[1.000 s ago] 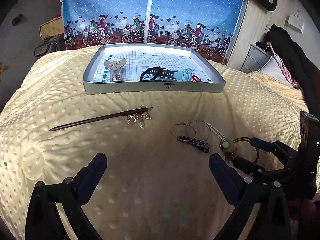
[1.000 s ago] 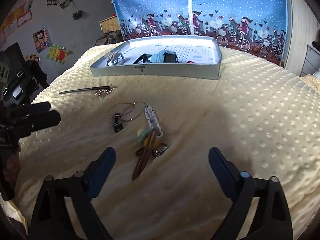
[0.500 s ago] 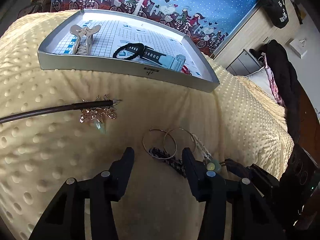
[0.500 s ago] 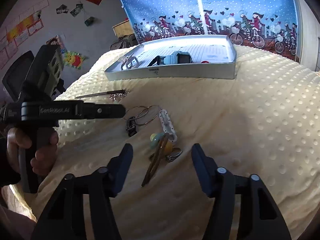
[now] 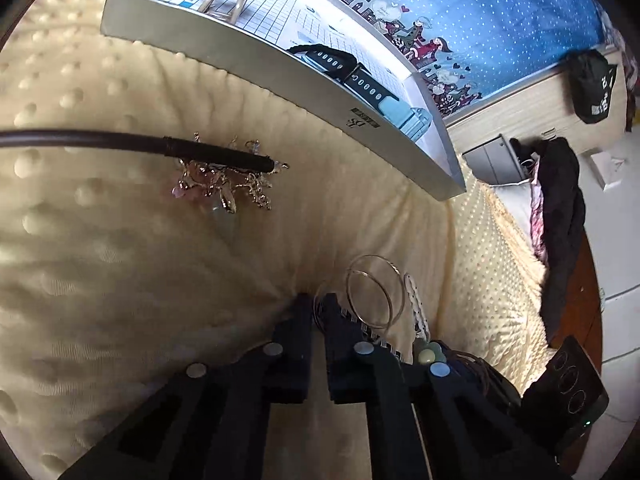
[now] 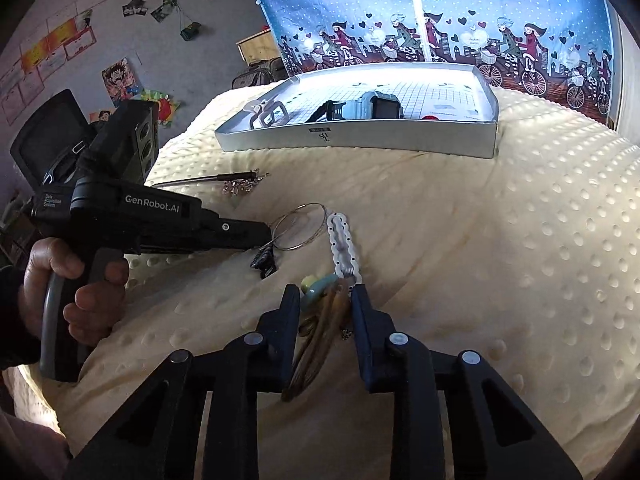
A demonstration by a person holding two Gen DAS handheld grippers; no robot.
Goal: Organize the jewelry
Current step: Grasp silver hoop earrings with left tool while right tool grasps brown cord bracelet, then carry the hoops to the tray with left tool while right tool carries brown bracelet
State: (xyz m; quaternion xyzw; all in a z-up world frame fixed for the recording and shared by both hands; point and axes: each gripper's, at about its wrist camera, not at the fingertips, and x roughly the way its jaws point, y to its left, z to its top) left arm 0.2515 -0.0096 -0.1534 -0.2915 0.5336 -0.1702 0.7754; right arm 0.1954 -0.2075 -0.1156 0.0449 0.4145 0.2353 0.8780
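Left wrist view, hairpin [image 5: 132,147] close, right wrist view, hand [image 6: 72,280] gripping left tongs [image 6: 264,236].

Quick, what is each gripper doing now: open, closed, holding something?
Left gripper: nearly closed on a hoop earring.
Right gripper: part open around the brown hair clip, not yet gripping.

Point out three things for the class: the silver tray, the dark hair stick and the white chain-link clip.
silver tray [image 6: 360,138]: right wrist view, front wall.
dark hair stick [image 5: 120,142]: left wrist view, mid shaft.
white chain-link clip [image 6: 341,240]: right wrist view, middle links.
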